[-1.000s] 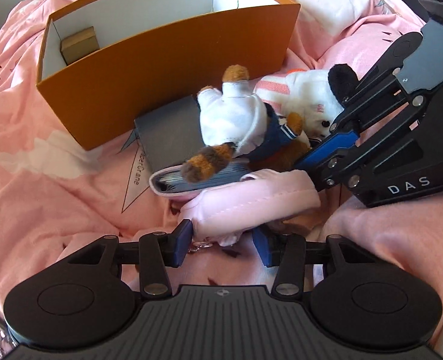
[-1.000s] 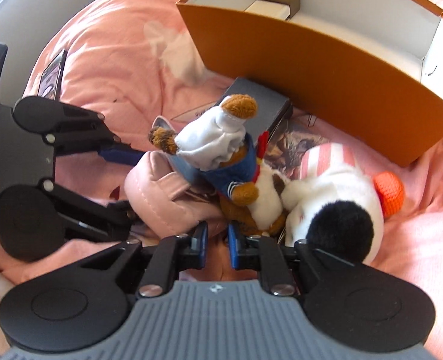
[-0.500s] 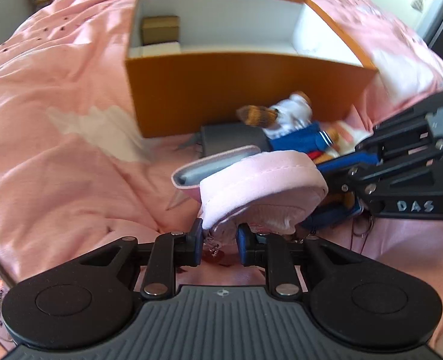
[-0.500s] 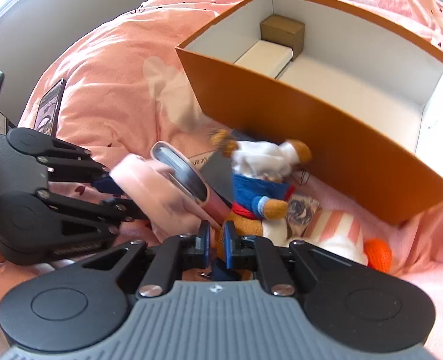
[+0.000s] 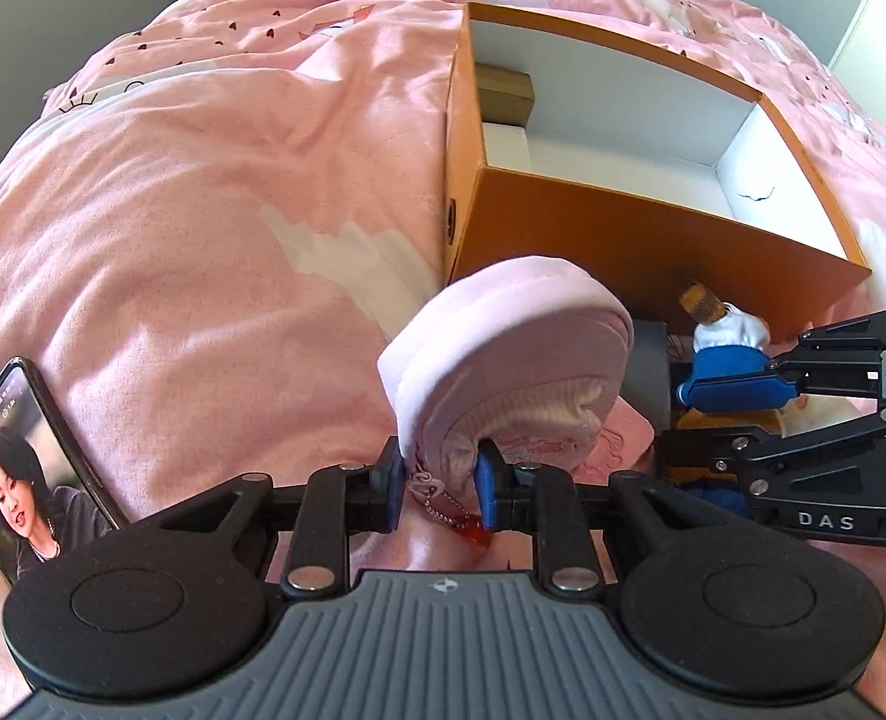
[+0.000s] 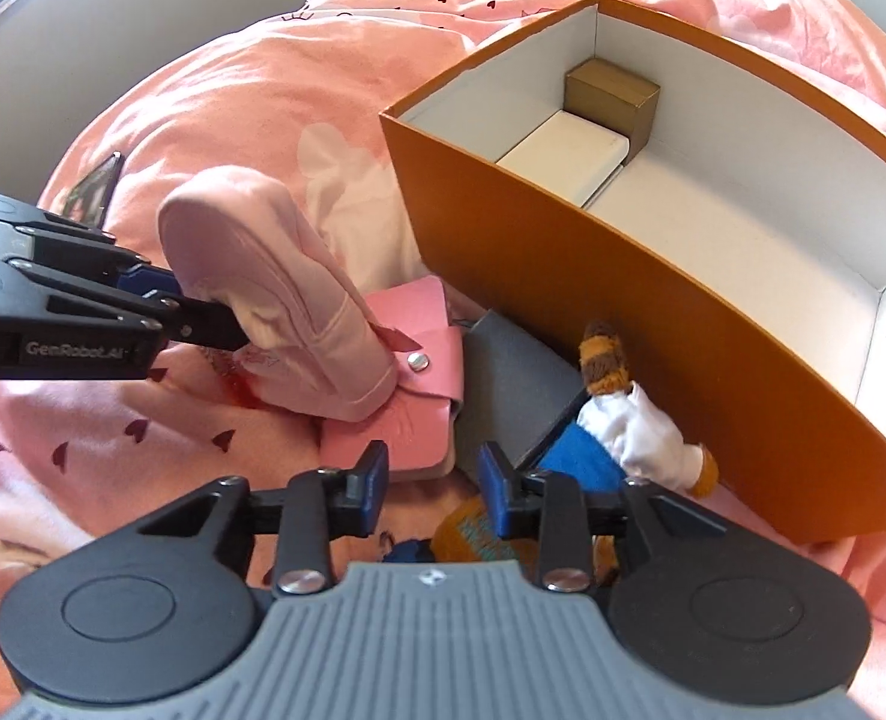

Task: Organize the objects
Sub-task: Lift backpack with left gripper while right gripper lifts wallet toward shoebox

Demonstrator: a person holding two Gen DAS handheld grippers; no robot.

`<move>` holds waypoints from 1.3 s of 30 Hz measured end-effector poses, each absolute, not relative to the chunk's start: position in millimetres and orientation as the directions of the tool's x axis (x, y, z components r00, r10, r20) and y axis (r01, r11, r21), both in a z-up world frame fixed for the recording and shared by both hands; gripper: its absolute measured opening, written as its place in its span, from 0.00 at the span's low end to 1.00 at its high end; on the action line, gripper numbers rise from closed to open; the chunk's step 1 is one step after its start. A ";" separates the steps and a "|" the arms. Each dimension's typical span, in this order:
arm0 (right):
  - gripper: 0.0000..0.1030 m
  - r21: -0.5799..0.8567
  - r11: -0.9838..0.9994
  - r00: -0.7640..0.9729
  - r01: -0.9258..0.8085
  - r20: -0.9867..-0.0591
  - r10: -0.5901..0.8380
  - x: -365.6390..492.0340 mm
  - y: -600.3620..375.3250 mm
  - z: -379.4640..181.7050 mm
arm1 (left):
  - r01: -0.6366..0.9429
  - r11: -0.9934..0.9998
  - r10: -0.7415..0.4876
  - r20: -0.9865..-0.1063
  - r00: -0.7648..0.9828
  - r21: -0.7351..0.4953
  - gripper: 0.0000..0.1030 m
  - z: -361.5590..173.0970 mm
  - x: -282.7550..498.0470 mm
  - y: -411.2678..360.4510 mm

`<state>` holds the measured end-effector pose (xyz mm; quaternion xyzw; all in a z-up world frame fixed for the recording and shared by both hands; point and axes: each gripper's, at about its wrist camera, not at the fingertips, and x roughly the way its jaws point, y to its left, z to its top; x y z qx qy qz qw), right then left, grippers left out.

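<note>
Bright daylight fills both fisheye views, with strong bending toward dark corners. The pink pouch point(image 5: 506, 354) looks slightly motion-blurred.

"DAS" stands in white on the right gripper point(image 5: 737, 414). "GenRobot.AI" stands in white on the left gripper point(image 6: 203, 306).

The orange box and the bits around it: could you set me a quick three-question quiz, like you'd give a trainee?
1. True or false: the orange box is packed full.
2. The plush bear lies: A) inside the box; B) outside, beside its wall; C) on the phone.
3. Fill in: the phone's screen is ___.

Key: 1 false, it holds only a brown carton and a white block; 2 B; 3 lit.
</note>
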<state>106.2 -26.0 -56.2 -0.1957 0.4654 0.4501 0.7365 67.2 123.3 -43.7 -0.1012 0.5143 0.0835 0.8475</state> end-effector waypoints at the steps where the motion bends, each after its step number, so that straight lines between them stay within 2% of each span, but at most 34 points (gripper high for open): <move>1: 0.35 0.113 0.518 0.174 -0.848 -0.863 0.474 106.9 -22.9 -57.9 | -0.255 0.963 0.039 -0.890 0.454 -0.088 0.26 -44.9 68.1 124.6; 4: 0.35 0.114 0.514 0.171 -0.850 -0.864 0.473 115.1 -16.9 -63.0 | -0.288 0.952 0.036 -0.893 0.448 -0.106 0.27 -47.3 69.4 130.6; 9: 0.37 0.202 0.506 0.094 -0.839 -0.861 0.500 133.3 -7.1 -71.0 | -0.343 0.931 0.048 -0.894 0.445 -0.121 0.30 -51.9 72.4 137.4; 13: 0.37 0.216 0.511 0.079 -0.832 -0.865 0.495 144.0 5.3 -79.0 | -0.369 0.919 0.043 -0.895 0.445 -0.139 0.38 -56.2 75.1 140.7; 19: 0.38 0.241 0.508 0.052 -0.827 -0.867 0.495 155.5 16.4 -89.3 | -0.432 0.881 0.021 -0.897 0.441 -0.192 0.44 -64.6 80.2 153.9; 24: 0.38 0.220 0.482 0.051 -0.848 -0.872 0.487 153.9 20.7 -90.1 | -0.486 0.840 0.001 -0.894 0.447 -0.242 0.46 -70.8 83.0 162.2; 27: 0.38 0.220 0.476 0.047 -0.852 -0.872 0.487 153.9 19.3 -89.8 | -0.493 0.838 0.018 -0.892 0.452 -0.233 0.35 -69.3 83.8 159.4; 28: 0.38 0.221 0.474 0.044 -0.852 -0.872 0.487 154.1 19.2 -89.7 | -0.494 0.843 0.037 -0.893 0.449 -0.214 0.24 -67.7 83.4 158.1; 29: 0.38 0.223 0.472 0.040 -0.853 -0.873 0.485 154.8 19.0 -89.7 | -0.489 0.847 0.043 -0.890 0.454 -0.209 0.21 -65.5 81.9 157.1; 39: 0.38 0.269 0.451 -0.029 -0.851 -0.882 0.470 158.0 25.0 -93.5 | -0.389 0.908 0.077 -0.851 0.520 -0.155 0.15 -29.9 69.2 140.2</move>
